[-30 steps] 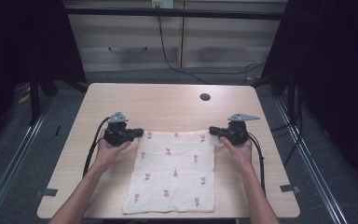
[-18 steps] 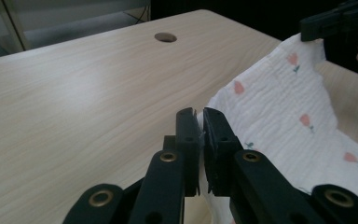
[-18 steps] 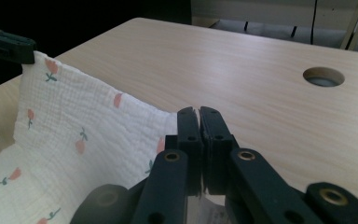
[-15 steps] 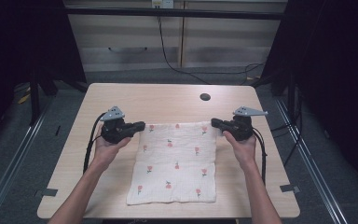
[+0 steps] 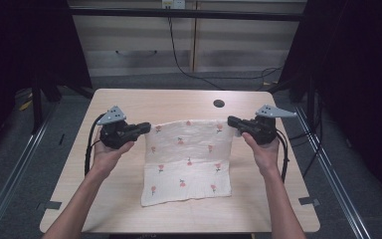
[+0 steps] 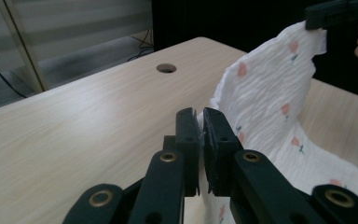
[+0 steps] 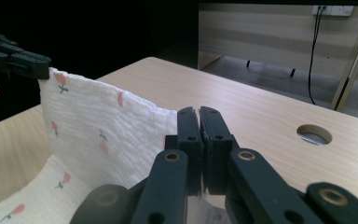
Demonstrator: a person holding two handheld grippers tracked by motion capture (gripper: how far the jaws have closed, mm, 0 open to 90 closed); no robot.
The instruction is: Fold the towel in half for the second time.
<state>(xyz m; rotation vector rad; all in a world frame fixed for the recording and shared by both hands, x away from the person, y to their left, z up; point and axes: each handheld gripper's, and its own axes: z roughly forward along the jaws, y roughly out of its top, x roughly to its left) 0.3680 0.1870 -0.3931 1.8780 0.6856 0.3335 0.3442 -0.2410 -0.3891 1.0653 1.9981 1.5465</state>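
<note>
My left gripper (image 5: 144,129) pinches one far corner of the white floral cloth (image 5: 186,162) — the sheet stretches rightward from it, raised off the table (image 5: 129,102) — to my right gripper (image 5: 233,121), jaws clamped on the other corner.

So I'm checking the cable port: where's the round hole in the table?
In the high view, the round dark hole sits near the wooden table's far edge, right of centre.

Table (image 5: 129,209) bare around cloth (image 5: 189,159); far hole (image 5: 219,103) seemingly unobstructed
</note>
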